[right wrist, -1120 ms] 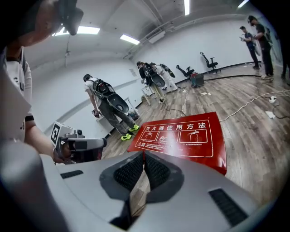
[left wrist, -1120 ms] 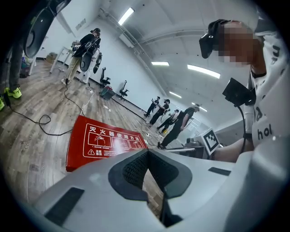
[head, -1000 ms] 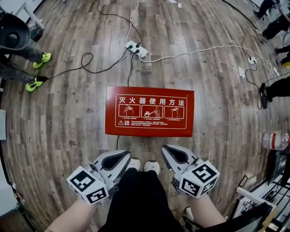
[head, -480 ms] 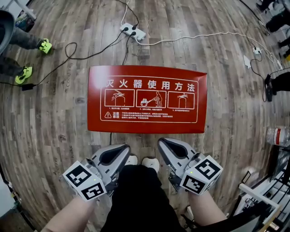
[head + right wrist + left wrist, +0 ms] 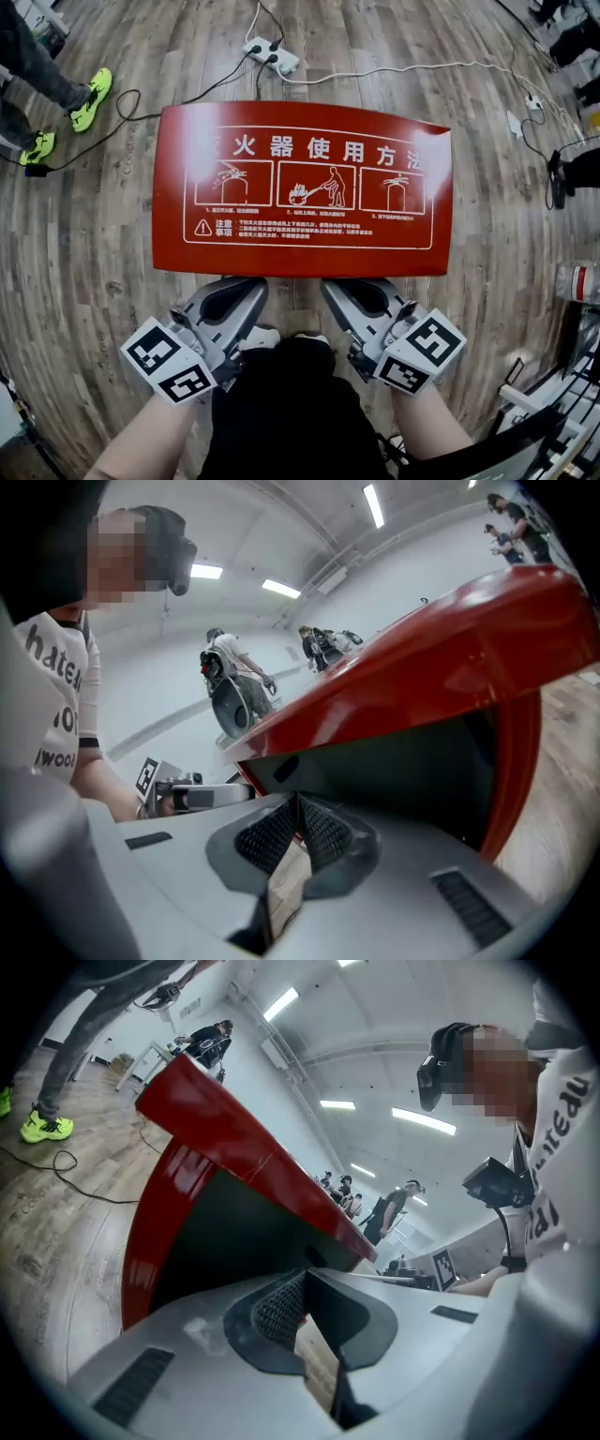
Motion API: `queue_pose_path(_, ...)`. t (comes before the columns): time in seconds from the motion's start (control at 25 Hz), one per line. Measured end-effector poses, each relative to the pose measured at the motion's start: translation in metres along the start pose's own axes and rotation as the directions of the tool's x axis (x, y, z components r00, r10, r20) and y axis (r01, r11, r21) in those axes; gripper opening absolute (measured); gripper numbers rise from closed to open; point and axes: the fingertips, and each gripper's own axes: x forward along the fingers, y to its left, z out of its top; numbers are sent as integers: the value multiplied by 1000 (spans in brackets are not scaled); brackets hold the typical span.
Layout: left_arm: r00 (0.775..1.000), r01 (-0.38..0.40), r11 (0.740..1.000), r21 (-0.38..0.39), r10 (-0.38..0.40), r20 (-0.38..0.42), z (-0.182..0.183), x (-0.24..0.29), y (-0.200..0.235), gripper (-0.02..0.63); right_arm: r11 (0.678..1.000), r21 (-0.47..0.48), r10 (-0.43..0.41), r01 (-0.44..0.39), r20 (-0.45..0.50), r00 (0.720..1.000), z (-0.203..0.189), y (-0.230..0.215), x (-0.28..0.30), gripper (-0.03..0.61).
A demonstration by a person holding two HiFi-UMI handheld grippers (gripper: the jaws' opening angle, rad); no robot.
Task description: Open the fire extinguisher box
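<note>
The fire extinguisher box's red lid, printed with white characters and three pictograms, is tilted up off the wooden floor with its near edge raised toward me. My left gripper and right gripper are both shut, their tips tucked at that near edge with nothing between the jaws. In the left gripper view the lid slopes above the shut left gripper, over the dark inside of the box. The right gripper view shows the lid overhead, above the shut right gripper.
A white power strip with black and white cables lies beyond the box. A bystander's green shoes are at far left. A plastic bottle and a metal rack sit at right. My own legs are between the grippers.
The lid's near edge has come up toward the camera and looks much larger. Both grippers have risen with it, staying shut at its edge.
</note>
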Motion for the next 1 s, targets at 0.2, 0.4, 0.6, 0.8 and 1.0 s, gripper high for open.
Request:
queue_pose_path(0.2,997,65,998,28,-66,39,-1,12,1,6,995,-38,97,-95,40,994,5,7,7,12)
queue_pose_path(0.4,981,169,985,24,-170,90,8,16,-1,8,980,-44,196,-193,86,977,11,18,11,14)
queue_pose_path(0.6,961,246,968,39,-249,124,9,16,-7,101,958,-75,283,-277,96,954,11,28,14,144)
queue_pose_path(0.8,939,293,955,54,-298,170,23,18,-20,121,950,-39,310,-308,202,929,25,30,8,144)
queue_pose_path(1.0,928,322,946,43,-324,184,33,17,-26,121,936,22,325,-350,319,890,49,26,-5,144)
